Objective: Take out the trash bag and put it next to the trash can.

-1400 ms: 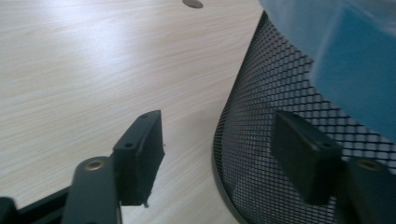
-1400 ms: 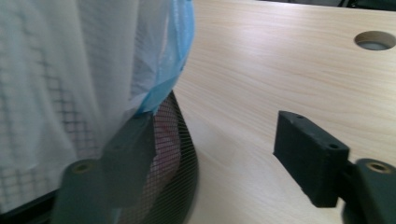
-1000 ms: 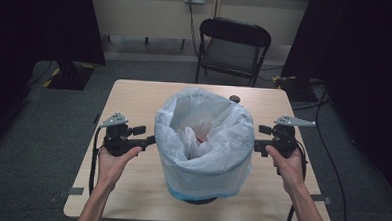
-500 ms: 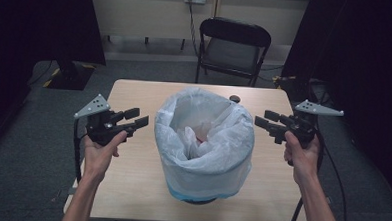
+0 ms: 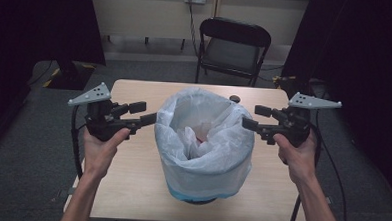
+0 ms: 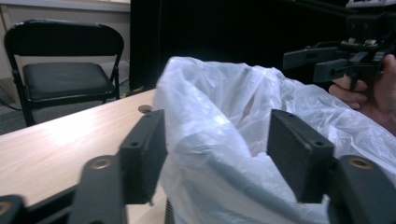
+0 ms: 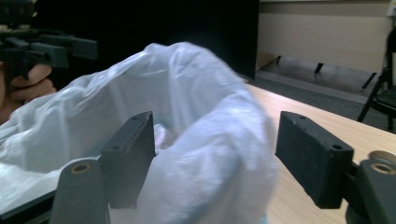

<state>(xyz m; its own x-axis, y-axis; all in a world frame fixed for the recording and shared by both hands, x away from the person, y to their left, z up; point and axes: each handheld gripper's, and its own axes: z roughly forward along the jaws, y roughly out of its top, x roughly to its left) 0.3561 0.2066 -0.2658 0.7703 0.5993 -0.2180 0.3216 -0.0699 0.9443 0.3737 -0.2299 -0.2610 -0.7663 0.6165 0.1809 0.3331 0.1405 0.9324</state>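
Two grippers flank the white plastic bag (image 5: 205, 141), which lines a round bin standing near the middle of my desk (image 5: 130, 187), its blue rim just peeking out under the bag's lower edge. My left gripper (image 5: 143, 114) is level with the bag's top, its tips just beside the plastic on the left; in the left gripper view the pads (image 6: 142, 154) stand apart with the crumpled rim of the bag between them, and I see no pad pressing on it. Those jaws have just been opening. My right gripper (image 5: 257, 118) mirrors it on the other side, tips just beside the bag's right edge; in the right gripper view its pads (image 7: 128, 154) are also spread, with a fold of the bag's rim bulging up between them, not pinched. Those jaws too have just been opening. The bag's mouth gapes upward, loose and rumpled, and something pale pink lies inside, too hidden for me to name. Each hand, left (image 5: 102, 149) and right (image 5: 296, 155), grasps its gripper from below. Beyond the desk stands a black folding chair (image 5: 234, 47), well apart from the bag.
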